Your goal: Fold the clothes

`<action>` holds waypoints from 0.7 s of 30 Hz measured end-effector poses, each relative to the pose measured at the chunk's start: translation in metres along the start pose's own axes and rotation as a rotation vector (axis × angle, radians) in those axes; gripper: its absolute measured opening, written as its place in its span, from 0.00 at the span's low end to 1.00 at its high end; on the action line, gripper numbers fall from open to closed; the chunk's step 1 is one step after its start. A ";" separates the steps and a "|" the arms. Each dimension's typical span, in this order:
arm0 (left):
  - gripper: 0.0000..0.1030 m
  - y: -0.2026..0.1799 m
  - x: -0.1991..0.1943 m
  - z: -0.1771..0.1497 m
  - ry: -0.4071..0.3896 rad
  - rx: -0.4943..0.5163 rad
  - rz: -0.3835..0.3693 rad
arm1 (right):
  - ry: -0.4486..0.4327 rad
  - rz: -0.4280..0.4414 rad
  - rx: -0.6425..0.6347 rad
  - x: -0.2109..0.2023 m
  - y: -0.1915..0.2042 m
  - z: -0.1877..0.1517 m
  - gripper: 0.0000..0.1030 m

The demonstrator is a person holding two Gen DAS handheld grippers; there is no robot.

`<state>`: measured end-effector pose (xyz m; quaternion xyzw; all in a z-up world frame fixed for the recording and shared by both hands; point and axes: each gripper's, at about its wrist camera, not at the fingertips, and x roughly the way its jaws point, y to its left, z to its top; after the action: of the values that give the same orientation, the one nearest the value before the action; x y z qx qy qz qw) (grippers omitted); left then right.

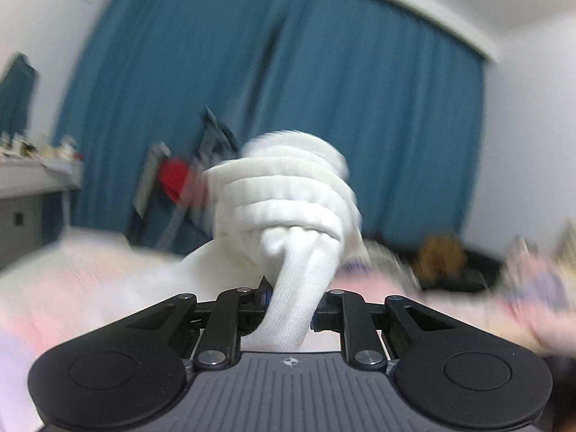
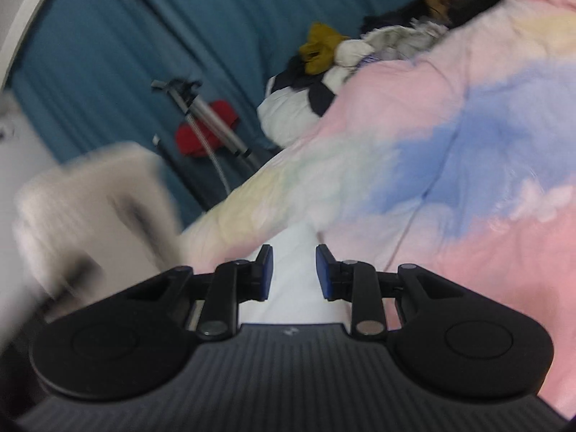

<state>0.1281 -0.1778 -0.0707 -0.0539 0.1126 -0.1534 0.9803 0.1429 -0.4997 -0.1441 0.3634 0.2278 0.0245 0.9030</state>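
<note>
A white sock in the left gripper

The left gripper (image 1: 289, 300) pinches the white sock (image 1: 288, 194) mid-frame. The right gripper (image 2: 292, 273) is a little open, with white cloth (image 2: 291, 288) between its pads, untouched.

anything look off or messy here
The white sock clamped in the left gripper is bunched into a knot-like wad, not laid flat. Behind the pastel blanket, a jumbled clothes pile sits unfolded. The right gripper holds nothing.
</note>
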 end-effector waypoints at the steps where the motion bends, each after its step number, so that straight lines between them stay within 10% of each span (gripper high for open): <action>1: 0.17 -0.013 0.006 -0.016 0.036 0.041 -0.013 | -0.001 0.012 0.027 0.001 -0.006 0.003 0.29; 8: 0.21 -0.056 0.029 -0.074 0.114 0.309 -0.050 | 0.026 0.145 0.181 0.008 -0.036 0.017 0.29; 11: 0.31 -0.050 0.035 -0.077 0.175 0.363 -0.093 | 0.077 0.189 0.233 0.017 -0.042 0.021 0.29; 13: 0.59 -0.040 0.034 -0.076 0.221 0.416 -0.135 | 0.126 0.228 0.239 0.025 -0.041 0.024 0.29; 17: 0.69 -0.021 0.017 -0.079 0.265 0.558 -0.162 | 0.238 0.267 0.096 0.039 -0.025 0.036 0.31; 21: 0.69 -0.006 -0.008 -0.088 0.348 0.666 -0.212 | 0.267 0.225 0.143 0.045 -0.036 0.033 0.73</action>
<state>0.0980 -0.1874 -0.1533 0.2829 0.2148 -0.2890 0.8890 0.1932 -0.5381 -0.1647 0.4432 0.3046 0.1568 0.8284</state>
